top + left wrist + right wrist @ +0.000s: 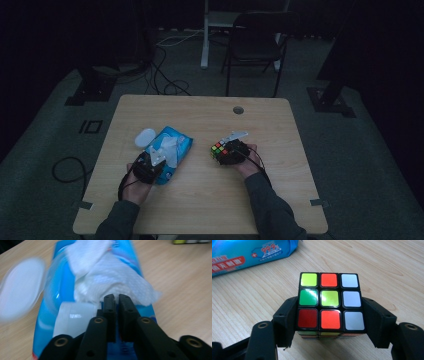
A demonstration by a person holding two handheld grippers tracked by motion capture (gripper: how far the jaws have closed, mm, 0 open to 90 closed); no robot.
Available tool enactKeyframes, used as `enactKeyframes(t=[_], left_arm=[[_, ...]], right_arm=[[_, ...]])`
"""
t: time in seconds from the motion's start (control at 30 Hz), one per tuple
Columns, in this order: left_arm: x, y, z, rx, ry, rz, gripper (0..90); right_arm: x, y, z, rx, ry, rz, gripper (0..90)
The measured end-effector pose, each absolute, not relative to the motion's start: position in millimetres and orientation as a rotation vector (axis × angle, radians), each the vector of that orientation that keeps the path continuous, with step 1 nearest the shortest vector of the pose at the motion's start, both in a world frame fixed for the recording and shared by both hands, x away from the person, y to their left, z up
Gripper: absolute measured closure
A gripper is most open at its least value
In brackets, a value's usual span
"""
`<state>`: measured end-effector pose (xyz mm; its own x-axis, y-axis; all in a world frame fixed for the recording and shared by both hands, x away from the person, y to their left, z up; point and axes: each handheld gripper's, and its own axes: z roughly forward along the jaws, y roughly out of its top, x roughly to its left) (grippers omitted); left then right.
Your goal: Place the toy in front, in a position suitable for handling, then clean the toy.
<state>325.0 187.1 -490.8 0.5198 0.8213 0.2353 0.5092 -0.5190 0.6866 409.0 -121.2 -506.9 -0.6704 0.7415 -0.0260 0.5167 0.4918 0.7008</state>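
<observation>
On the pale wooden table [200, 190], the right gripper [329, 315] clamps a scrambled plastic puzzle cube [329, 303] while the left gripper [116, 298], jaws nearly closed, pinches the white wet wipe [110, 281] ahead of them; judging so, next it pulls free of the blue soft pack [47, 312].

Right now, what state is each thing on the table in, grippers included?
Wipes pack: lying flat, lid flipped open, a wipe sticking out.
Puzzle cube: scrambled, clamped from both sides.
Left gripper: jaws almost together at the wipe's edge; whether they pinch it is unclear.
Right gripper: shut on the puzzle cube.
</observation>
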Motion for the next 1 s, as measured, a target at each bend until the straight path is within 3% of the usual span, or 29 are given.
enactKeyframes(t=[0.23, 0.53, 1.0], left_arm=[[318, 198, -492, 2.125, 1.022, 0.654, 63.9], [323, 197, -476, 2.064, 0.977, 0.649, 58.7], [370, 188, -478, 2.091, 1.016, 0.66, 49.5]], right_arm=[[409, -122, -508, 1.057, 2.413, 0.987, 34.1], [408, -123, -508, 1.057, 2.407, 0.992, 34.1], [408, -123, -509, 1.058, 2.407, 1.004, 34.0]])
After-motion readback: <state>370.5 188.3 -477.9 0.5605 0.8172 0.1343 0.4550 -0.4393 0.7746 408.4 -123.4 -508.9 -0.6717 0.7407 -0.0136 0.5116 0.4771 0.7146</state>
